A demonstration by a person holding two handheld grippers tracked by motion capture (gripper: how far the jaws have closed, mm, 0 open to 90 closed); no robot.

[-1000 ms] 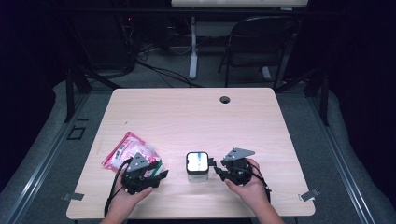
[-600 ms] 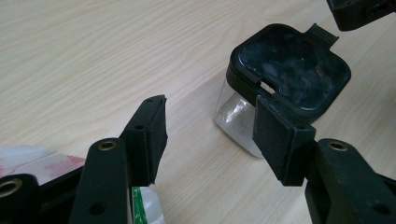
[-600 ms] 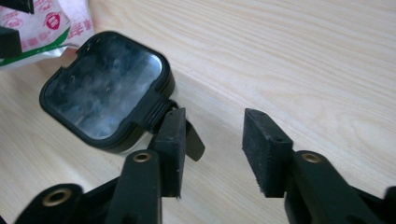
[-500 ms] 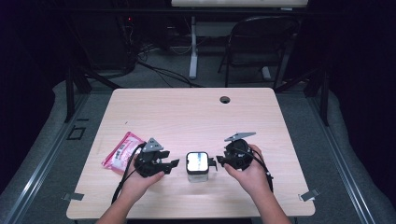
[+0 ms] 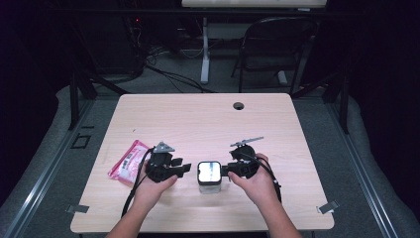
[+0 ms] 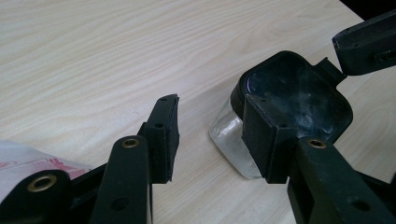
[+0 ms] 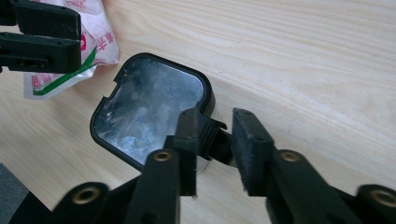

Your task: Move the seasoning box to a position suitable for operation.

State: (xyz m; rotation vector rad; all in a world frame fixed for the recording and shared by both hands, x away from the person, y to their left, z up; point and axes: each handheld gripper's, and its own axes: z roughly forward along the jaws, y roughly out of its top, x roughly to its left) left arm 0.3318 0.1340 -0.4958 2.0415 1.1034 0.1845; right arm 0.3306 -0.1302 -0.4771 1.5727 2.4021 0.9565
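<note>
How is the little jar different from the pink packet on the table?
The jar stands upright and boxy, with clear sides and a black-rimmed lid; the pink packet lies flat and soft, printed in pink, white and red. The jar sits between the left gripper and right gripper, whose jaws have just been closing; the packet lies aside, behind the left one. Both rest on the wooden table.

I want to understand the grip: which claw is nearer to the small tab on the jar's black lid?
Right. The right claw has the lid tab between its jaws. The left claw is at the jar's opposite side, one jaw over the lid.
</note>
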